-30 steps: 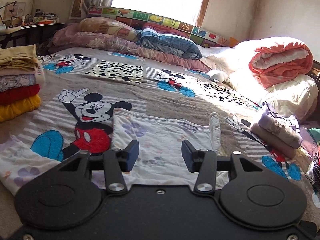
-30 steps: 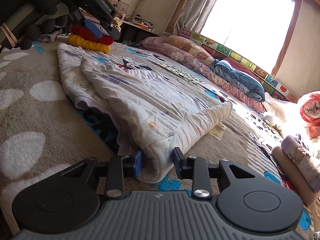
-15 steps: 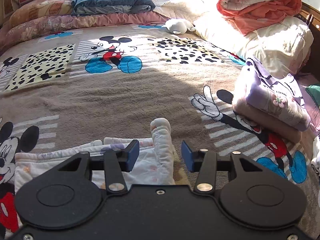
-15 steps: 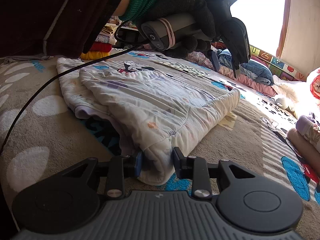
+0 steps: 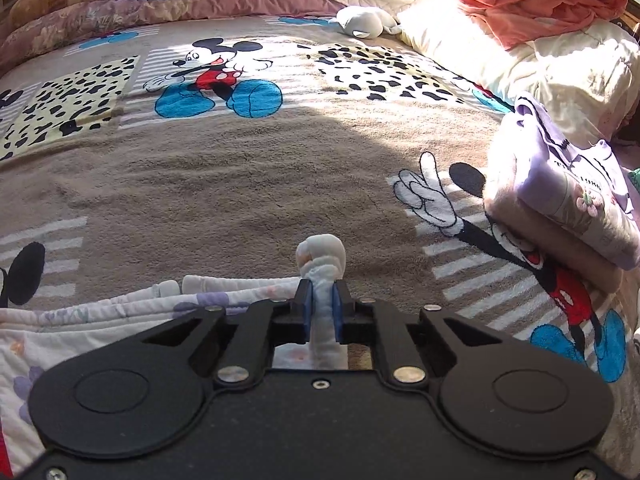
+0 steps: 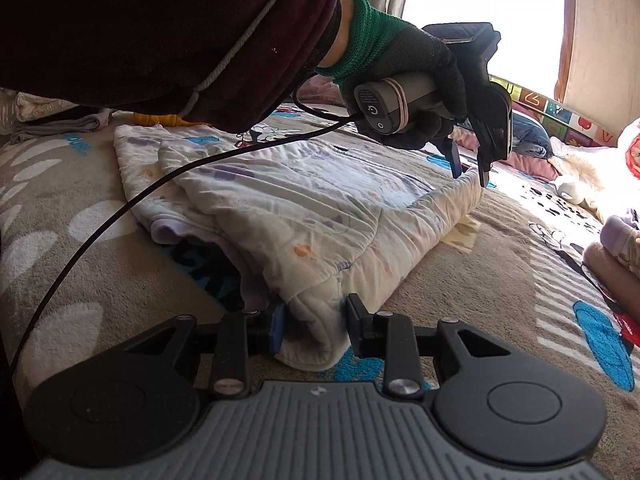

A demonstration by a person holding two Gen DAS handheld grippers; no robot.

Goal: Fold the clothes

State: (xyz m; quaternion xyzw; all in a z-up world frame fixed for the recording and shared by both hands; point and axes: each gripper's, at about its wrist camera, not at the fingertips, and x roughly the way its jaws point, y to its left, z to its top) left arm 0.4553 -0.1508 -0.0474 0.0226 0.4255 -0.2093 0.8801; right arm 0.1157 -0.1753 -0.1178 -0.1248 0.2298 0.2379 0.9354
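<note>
A white quilted garment with a pale floral print [image 6: 300, 208] lies folded on the Mickey Mouse blanket [image 5: 240, 184]. My left gripper [image 5: 321, 312] is at its far corner. Its jaws are closing tight, and the rolled cuff [image 5: 320, 256] is pinched between the blue pads and sticks up past them. In the right wrist view a gloved hand holds that left gripper [image 6: 470, 168] down on the garment's far edge. My right gripper [image 6: 316, 324] is shut on the thick near corner of the garment, with fabric filling the gap between its fingers.
A folded lilac and beige clothes stack [image 5: 560, 208] sits to the right on the bed. Orange and cream duvets [image 5: 540, 0], pillows [image 5: 160, 8] and a soft toy [image 5: 360, 22] line the far side. A dark sleeve [image 6: 160, 32] and a black cable [image 6: 120, 216] cross above the garment.
My left gripper swept right across the garment to its far corner, tipped down, and went from open to shut on the cuff. My right gripper kept its hold on the near corner.
</note>
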